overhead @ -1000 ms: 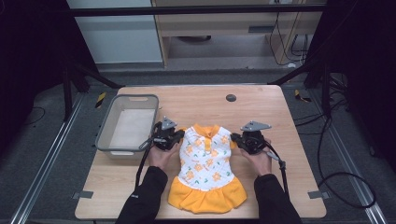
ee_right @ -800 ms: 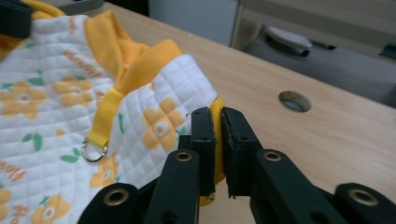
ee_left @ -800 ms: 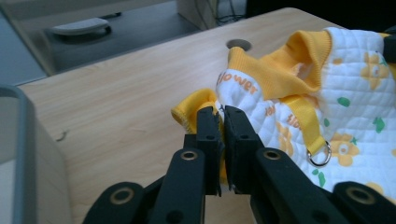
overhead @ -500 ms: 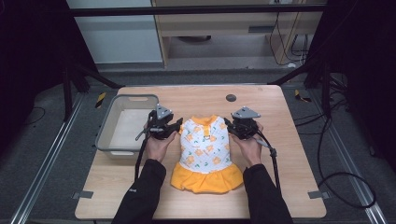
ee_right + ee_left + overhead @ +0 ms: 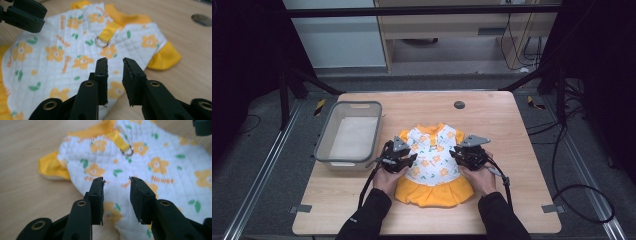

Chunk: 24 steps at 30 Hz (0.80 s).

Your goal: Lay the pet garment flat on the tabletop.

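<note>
Orange word "Flower" on the white quilted dress (image 5: 160, 180), near a printed flower.

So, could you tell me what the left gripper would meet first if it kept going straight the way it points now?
Most likely the white flowered front of the little dress: the left gripper is open and aimed across that cloth, roughly toward the metal ring. Depth is unclear, so it may skim just above the cloth.
</note>
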Each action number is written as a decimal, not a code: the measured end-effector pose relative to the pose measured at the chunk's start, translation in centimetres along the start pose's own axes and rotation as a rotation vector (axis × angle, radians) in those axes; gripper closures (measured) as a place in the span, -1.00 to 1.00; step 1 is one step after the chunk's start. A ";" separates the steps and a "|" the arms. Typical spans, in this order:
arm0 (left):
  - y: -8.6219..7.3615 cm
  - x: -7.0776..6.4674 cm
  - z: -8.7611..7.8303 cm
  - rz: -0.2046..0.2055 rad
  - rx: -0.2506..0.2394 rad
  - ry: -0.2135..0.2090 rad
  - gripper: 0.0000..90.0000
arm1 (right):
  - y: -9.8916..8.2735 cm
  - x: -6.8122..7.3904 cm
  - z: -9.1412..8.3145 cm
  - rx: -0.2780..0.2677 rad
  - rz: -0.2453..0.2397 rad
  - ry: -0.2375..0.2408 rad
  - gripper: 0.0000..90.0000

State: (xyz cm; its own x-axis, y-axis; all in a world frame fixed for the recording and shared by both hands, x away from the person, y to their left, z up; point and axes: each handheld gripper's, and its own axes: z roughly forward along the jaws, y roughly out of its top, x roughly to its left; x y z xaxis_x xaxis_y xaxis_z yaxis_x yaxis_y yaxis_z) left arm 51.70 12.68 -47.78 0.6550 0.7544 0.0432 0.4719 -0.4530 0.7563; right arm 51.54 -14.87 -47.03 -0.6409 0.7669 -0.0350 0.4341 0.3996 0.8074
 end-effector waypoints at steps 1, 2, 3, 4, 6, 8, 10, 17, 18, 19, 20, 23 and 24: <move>0.0 0.0 0.0 0.000 0.000 0.000 0.44 | 0.0 0.0 0.0 0.000 0.000 0.000 0.67; -0.6 -0.1 0.4 0.000 0.025 -0.002 0.45 | -0.8 0.0 0.2 0.024 0.001 0.009 0.72; -0.9 -0.1 0.6 -0.002 0.036 -0.005 0.46 | -1.2 0.1 0.3 0.039 0.005 0.016 0.73; -1.1 -0.1 0.8 -0.005 0.042 -0.005 0.46 | -1.5 0.1 0.4 0.049 0.000 0.025 0.75; -1.5 -0.1 1.1 -0.011 0.050 -0.012 0.47 | -2.0 0.2 0.8 0.065 0.005 0.028 0.78; -1.8 -0.1 1.1 -0.025 0.034 -0.015 0.47 | -2.4 0.3 1.2 0.088 -0.003 0.030 0.81; -1.8 0.0 1.1 -0.031 0.033 -0.018 0.47 | -2.6 0.4 1.7 0.107 -0.011 0.023 0.84; -1.9 0.1 1.5 -0.039 0.005 -0.010 0.42 | -2.6 0.0 2.1 0.082 -0.010 -0.010 0.87; -1.9 0.0 1.5 -0.035 0.007 -0.005 0.39 | -2.7 0.0 2.1 0.082 -0.011 -0.014 0.87; -1.8 0.0 1.3 -0.035 0.012 -0.001 0.36 | -2.6 0.1 2.0 0.085 -0.014 -0.015 0.87; -1.8 0.0 1.2 -0.040 0.015 -0.002 0.30 | -2.7 0.1 2.0 0.082 -0.015 -0.017 0.87; -1.6 0.1 0.2 -0.046 0.006 -0.018 0.25 | -2.6 0.3 1.5 0.069 -0.011 -0.006 0.87; -1.5 0.1 -0.2 -0.052 -0.003 -0.022 0.24 | -2.5 0.4 1.2 0.062 -0.006 0.000 0.88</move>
State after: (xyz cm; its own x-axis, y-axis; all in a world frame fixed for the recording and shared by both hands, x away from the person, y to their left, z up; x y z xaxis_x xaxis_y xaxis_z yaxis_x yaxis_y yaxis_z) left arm 50.97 13.53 -48.76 0.6426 0.7661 -0.0102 0.5038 -0.4125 0.7589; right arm 51.00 -14.98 -49.74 -0.6438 0.7642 -0.0398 0.4683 0.4346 0.7693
